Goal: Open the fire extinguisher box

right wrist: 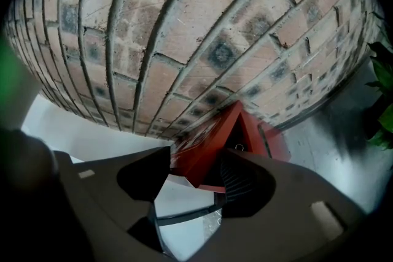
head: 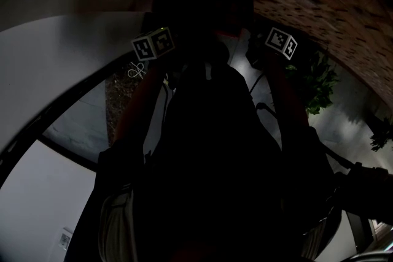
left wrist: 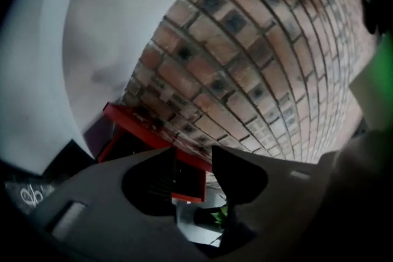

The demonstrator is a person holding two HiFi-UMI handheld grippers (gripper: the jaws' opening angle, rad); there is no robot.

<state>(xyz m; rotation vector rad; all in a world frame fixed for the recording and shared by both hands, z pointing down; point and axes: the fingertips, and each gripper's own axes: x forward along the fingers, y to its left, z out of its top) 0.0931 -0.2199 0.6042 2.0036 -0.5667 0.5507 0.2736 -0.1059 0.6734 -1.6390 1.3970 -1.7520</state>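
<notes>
Nearest, the left gripper (left wrist: 196,180) has its jaws wide apart, gripping nothing. The right gripper (right wrist: 195,170) is also apart. Just beyond, at 6 o'clock, is the red fire extinguisher box (right wrist: 204,155), its door seemingly swung out. The brick wall (right wrist: 184,40) behind fills 12 o'clock.

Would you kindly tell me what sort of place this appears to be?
Probably a lobby or walkway of a public building: a brick wall, a red fire extinguisher box against it, and green plants beside a pale floor.
</notes>
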